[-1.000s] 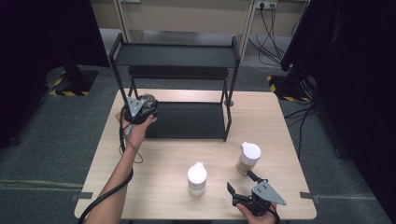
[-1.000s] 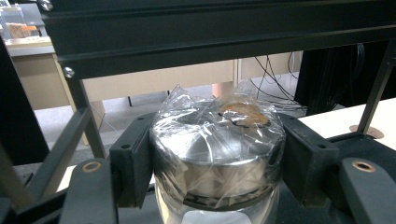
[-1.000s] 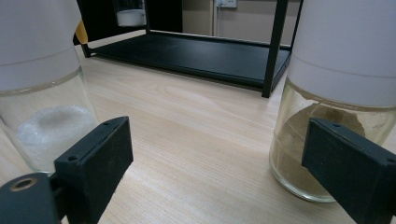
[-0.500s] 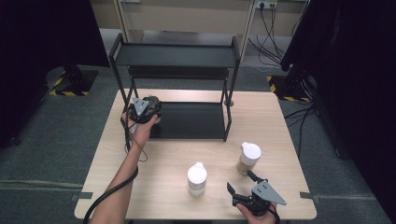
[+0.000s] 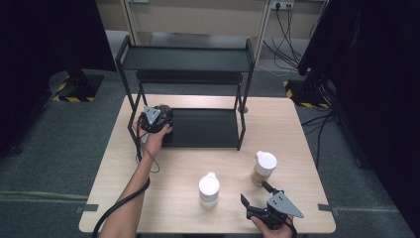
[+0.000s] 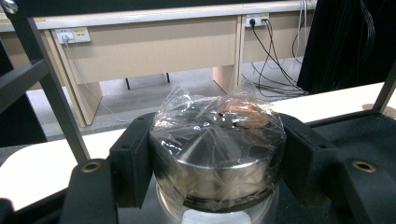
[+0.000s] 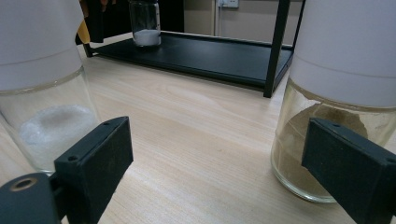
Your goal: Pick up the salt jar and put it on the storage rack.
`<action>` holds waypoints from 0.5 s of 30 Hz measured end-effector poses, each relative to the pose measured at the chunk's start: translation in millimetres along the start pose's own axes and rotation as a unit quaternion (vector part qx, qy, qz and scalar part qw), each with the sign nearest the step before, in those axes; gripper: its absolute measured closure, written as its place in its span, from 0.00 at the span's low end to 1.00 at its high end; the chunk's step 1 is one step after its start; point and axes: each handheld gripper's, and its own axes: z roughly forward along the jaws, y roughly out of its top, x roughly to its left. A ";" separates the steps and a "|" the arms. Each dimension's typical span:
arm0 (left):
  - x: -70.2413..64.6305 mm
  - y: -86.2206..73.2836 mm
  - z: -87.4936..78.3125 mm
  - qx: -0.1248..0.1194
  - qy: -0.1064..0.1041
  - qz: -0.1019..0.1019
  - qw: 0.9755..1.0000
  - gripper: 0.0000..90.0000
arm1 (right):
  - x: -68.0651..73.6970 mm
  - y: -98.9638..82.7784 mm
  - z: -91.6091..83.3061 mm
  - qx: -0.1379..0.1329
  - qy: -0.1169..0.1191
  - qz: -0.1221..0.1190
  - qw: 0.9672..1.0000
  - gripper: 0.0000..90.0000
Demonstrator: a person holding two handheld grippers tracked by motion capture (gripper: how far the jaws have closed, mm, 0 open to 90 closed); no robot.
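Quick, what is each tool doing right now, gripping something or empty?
Left tool: closed on a plastic-wrapped jar over the rack's lower shelf.
Right tool: open, empty, between two white-capped jars.

A glass jar [image 6: 217, 154] with a plastic-wrapped metal lid is held upright on the left end of the black rack's lower shelf [image 5: 208, 130]

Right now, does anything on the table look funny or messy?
Nothing is spilled or tipped. One odd thing: the jar gripped in the left gripper over the black rack's lower shelf has crinkled clear plastic over its metal lid. The two white-capped jars stand upright on the table.
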 end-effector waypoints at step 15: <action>0.6 -1.8 -0.2 0.008 0.001 0.001 1.000 0.36 | 0.7 0.0 0.2 0.000 -0.001 -0.004 1.000 0.10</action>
